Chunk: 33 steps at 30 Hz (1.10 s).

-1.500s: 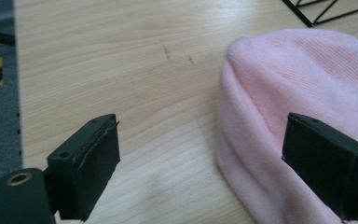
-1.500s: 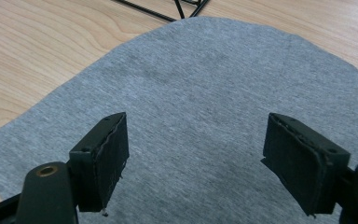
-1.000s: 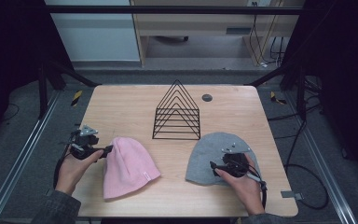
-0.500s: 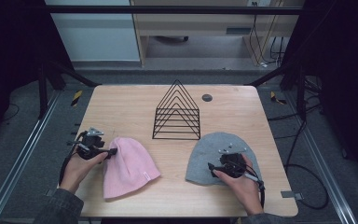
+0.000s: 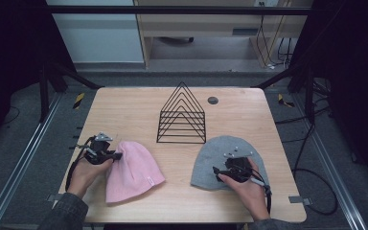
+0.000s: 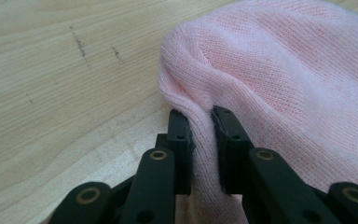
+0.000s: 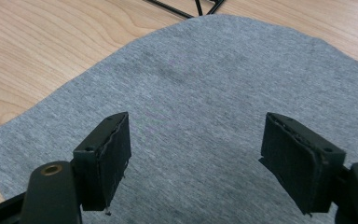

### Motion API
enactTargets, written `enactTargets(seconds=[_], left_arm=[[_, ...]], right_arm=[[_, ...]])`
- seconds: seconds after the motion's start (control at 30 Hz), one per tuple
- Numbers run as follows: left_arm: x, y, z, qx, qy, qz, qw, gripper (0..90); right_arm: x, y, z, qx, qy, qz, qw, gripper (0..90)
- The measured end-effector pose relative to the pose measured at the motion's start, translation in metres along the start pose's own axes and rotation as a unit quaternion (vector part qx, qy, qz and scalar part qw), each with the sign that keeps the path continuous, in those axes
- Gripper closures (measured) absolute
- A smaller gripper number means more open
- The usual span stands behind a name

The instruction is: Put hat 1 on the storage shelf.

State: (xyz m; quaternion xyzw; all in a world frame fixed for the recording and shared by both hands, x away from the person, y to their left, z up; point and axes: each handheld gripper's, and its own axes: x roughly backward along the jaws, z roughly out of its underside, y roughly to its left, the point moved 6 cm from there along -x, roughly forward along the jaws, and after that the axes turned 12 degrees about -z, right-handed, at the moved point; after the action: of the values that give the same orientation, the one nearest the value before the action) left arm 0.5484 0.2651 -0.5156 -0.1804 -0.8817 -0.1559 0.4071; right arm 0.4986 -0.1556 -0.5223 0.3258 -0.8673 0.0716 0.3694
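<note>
A pink knit beanie (image 5: 132, 171) lies on the wooden table (image 5: 134, 110) at the front left. My left gripper (image 5: 115, 156) is shut on the beanie's left edge. In the left gripper view a fold of the pink beanie (image 6: 279, 79) is pinched between the two black jaws of the left gripper (image 6: 202, 122). A grey beanie (image 5: 215, 155) lies flat at the front right. My right gripper (image 5: 218, 171) rests over it, open. In the right gripper view the grey beanie (image 7: 214, 88) spreads under the wide-apart jaws of the right gripper (image 7: 196, 135).
A black wire rack (image 5: 182, 115) of nested triangles stands at the table's middle, its base (image 7: 186, 9) just beyond the grey beanie. A small dark round disc (image 5: 212, 100) lies behind the rack to the right. Metal rails run along both sides of the table.
My left gripper moved right onto the pink beanie's left edge and shut on a fold of it. The right gripper stayed over the grey beanie.
</note>
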Motion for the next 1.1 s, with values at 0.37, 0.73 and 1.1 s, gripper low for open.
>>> enactTargets(seconds=[0.37,0.73,1.1], left_arm=[[0.035,-0.012,-0.015,-0.028,-0.047,-0.02,0.9983,81.4],[0.093,-0.038,-0.06,-0.095,-0.115,-0.032,0.9883,83.5],[0.149,-0.056,-0.119,-0.162,-0.152,-0.032,0.9745,83.8]], right_arm=[[0.005,-0.003,-0.003,-0.004,-0.021,0.008,0.9997,24.5],[0.02,0.011,-0.024,0.017,-0.065,0.001,0.9977,27.5],[0.03,0.047,-0.064,0.081,-0.063,-0.04,0.9939,35.1]])
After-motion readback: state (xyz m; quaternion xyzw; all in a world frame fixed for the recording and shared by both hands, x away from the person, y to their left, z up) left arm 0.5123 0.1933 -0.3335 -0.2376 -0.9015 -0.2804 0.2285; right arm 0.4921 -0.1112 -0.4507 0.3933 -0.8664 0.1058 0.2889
